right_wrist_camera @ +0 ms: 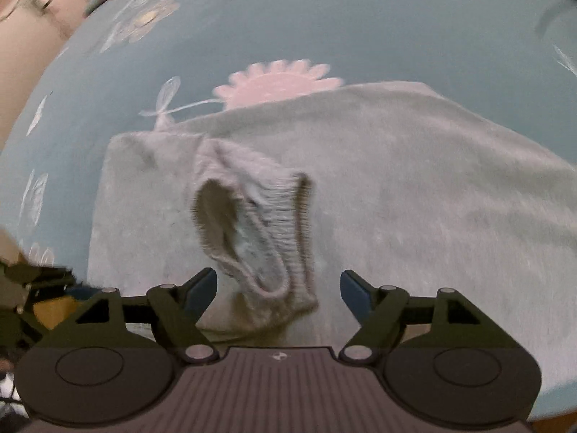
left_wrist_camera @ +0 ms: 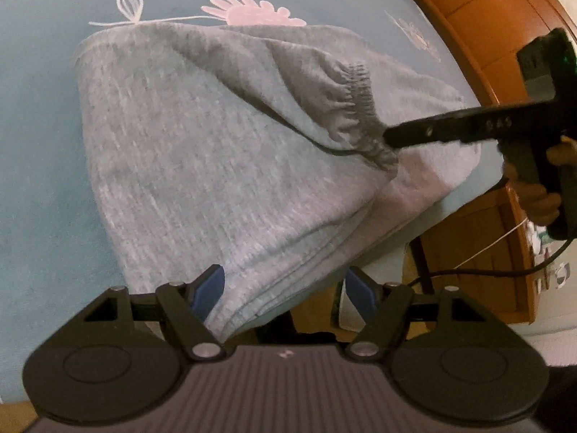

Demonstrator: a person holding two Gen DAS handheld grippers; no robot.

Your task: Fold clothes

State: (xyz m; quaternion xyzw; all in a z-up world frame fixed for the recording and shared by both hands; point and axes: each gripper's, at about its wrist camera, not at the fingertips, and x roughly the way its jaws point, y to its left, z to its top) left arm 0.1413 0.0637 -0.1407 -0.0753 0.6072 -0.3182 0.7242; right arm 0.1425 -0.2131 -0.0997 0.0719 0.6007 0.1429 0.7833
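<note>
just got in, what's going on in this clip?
A person with a handheld gripper in each hand is folding a grey knit sweatshirt on a blue floral bedsheet. The body is already folded. The left gripper, jaws open, straddles the near edge. The right gripper, also open, hovers over the ribbed cuff lying on top. Neither grips anything.

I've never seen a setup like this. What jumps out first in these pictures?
A big grey fleecy garment lies spread over a blue bedsheet printed with pink flowers. On top, its ribbed elastic cuff gapes open just ahead of the right tongs. The left tongs sit open around the garment's near folded edge.
</note>
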